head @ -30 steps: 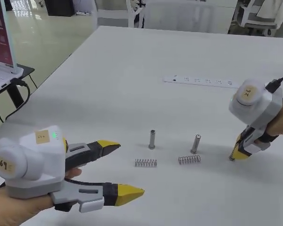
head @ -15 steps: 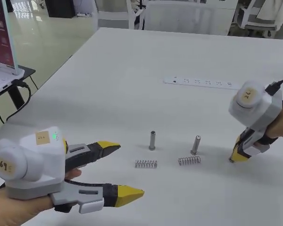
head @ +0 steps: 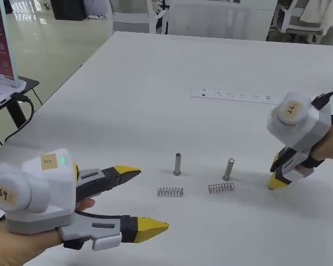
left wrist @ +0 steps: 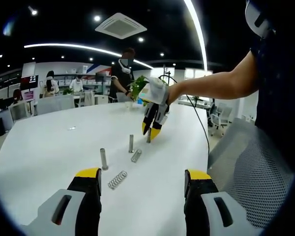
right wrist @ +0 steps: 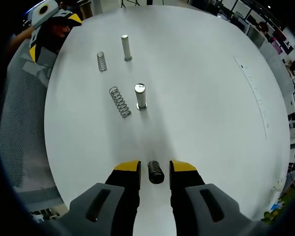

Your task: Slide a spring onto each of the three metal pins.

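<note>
1. Over the last second very little has shifted. The right gripper [head: 277,173] stays with its yellow tips down on the right side of the table, and the left gripper [head: 152,199] stays low at the near left. The bare pins and loose springs lie where they lay.
2. A dark coiled steel spring [right wrist: 156,172] stands upright on the white tabletop [head: 155,83] and is seen end-on in the right gripper view. Whether a pin runs through it cannot be told there. In the left gripper view it is a slim upright piece just at the right gripper's tips.
3. The right gripper straddles that spring. Its jaws are narrowly parted, with a sliver of table showing on each side of the coil, so nothing is pinched.
4. Two short grey metal pins stand upright and bare nearer the table's middle. The nearer pin [head: 228,169] is closer to the right gripper, and the farther pin [head: 177,164] is off to its left.
5. Two loose springs lie flat on the table. The first loose spring [head: 221,187] is just in front of the nearer pin, and the second loose spring [head: 171,192] is just in front of the farther pin. Each lies close to its pin but apart from it.
6. The left gripper points across the table toward the pins, its jaws spread wide with nothing between them.
7. Farther back a long white power strip [head: 234,96] lies on the tabletop. An open laptop [head: 0,55] sits beyond the table's left edge.
</note>
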Available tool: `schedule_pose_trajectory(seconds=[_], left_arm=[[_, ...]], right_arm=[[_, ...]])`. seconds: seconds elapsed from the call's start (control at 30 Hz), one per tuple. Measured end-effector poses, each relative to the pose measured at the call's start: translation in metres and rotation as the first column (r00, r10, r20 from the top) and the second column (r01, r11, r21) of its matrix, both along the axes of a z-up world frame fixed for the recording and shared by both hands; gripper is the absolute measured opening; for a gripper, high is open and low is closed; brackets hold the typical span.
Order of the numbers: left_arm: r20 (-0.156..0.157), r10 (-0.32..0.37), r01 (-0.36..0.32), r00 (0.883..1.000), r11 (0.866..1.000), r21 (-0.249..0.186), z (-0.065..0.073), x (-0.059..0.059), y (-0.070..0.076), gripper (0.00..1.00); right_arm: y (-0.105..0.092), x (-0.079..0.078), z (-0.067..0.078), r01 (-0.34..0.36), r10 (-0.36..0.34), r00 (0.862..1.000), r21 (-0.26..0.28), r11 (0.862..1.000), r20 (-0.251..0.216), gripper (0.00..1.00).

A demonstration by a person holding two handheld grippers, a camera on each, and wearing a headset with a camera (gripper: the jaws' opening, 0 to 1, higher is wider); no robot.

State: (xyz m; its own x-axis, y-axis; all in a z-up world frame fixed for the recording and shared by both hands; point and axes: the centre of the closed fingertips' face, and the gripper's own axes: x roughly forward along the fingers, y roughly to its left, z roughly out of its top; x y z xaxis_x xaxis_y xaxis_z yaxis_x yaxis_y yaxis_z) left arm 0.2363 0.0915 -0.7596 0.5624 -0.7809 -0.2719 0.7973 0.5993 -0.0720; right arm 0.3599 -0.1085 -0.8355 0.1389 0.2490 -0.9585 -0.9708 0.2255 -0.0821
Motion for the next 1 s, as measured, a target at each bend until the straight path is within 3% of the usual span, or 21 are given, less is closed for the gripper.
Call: schedule_pose_trajectory(seconds=[0.43,1.0], left_arm=[[0.004,0.001,-0.001,1.000,1.000,-0.001,0.001,0.001,0.000,0.64],[0.010,0.002,-0.002,1.000,1.000,0.000,0.002,0.000,0.001,0.64]], right_arm=[[0.025,-0.009,0.009,-0.076,0.075,0.997,0.025,0.997,0.023,0.24],[0.059,-0.020,-0.001,-0.156,0.155,0.988,0.049,0.987,0.007,0.22]])
